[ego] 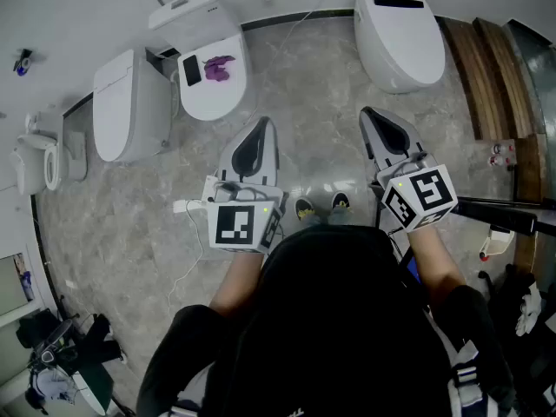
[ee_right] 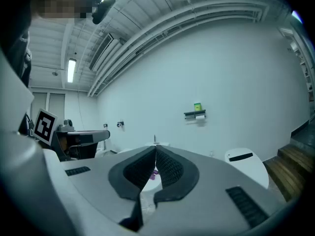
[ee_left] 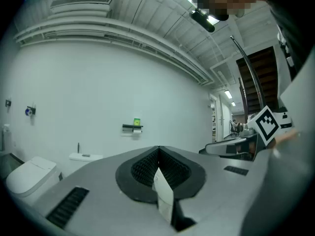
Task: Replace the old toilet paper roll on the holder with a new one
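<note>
Your left gripper (ego: 261,127) is clenched, its jaw tips meeting, with nothing clearly held. Just beyond it stands a white toilet (ego: 211,81) with a purple object (ego: 219,67) on its lid. Your right gripper (ego: 368,116) is clamped shut and empty. The toilet paper holder (ee_right: 195,114), with its roll (ee_right: 200,117) beneath, hangs on the far wall, well apart from both grippers.
</note>
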A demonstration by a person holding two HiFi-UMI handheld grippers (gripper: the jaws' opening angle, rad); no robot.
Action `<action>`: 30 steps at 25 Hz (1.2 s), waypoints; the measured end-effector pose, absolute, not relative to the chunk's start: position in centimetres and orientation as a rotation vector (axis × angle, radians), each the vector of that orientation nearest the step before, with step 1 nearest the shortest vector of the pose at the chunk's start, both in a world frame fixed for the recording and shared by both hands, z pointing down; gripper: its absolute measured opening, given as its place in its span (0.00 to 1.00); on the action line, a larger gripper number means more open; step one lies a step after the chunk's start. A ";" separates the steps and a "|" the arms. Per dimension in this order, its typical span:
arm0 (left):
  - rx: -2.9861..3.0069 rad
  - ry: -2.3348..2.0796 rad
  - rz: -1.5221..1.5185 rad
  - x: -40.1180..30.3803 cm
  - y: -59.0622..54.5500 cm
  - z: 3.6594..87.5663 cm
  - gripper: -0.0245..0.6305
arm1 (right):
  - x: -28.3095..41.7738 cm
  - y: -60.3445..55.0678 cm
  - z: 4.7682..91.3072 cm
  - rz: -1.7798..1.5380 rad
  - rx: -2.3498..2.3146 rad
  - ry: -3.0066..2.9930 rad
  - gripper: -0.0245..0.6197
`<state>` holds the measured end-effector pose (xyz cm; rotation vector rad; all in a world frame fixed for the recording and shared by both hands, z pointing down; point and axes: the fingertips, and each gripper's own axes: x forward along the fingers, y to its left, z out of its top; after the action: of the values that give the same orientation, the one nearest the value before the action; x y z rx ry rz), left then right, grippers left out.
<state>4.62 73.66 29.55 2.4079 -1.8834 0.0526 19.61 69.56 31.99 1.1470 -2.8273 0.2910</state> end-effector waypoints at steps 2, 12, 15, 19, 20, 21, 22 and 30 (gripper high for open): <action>2.413 -1.878 0.050 4.5 73.6 29.5 0.07 | 19.4 69.6 32.0 0.284 1.148 -2.823 0.07; 2.417 -1.862 0.056 3.1 73.9 29.9 0.07 | 17.8 69.9 32.1 0.283 1.154 -2.806 0.07; 2.420 -1.854 0.057 2.4 73.9 30.2 0.07 | 17.3 69.8 32.2 0.281 1.171 -2.806 0.07; 2.429 -1.842 0.053 1.2 74.3 30.2 0.07 | 17.1 69.5 31.1 0.251 1.226 -2.832 0.07; 2.430 -1.839 0.050 0.8 74.4 30.2 0.07 | 16.9 69.6 30.7 0.232 1.227 -2.848 0.07; 2.431 -1.834 0.046 0.5 74.4 30.2 0.07 | 16.7 69.6 30.2 0.206 1.215 -2.864 0.07; 2.432 -1.829 0.042 0.1 74.5 30.2 0.07 | 16.4 69.8 29.8 0.166 1.195 -2.871 0.07; 2.446 -1.795 0.024 -0.8 73.9 30.5 0.07 | 14.7 70.0 29.1 -0.070 1.021 -2.771 0.06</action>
<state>-0.84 73.89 30.46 2.4457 -1.7954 0.0239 14.70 70.02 29.10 1.0213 -2.7711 -0.0697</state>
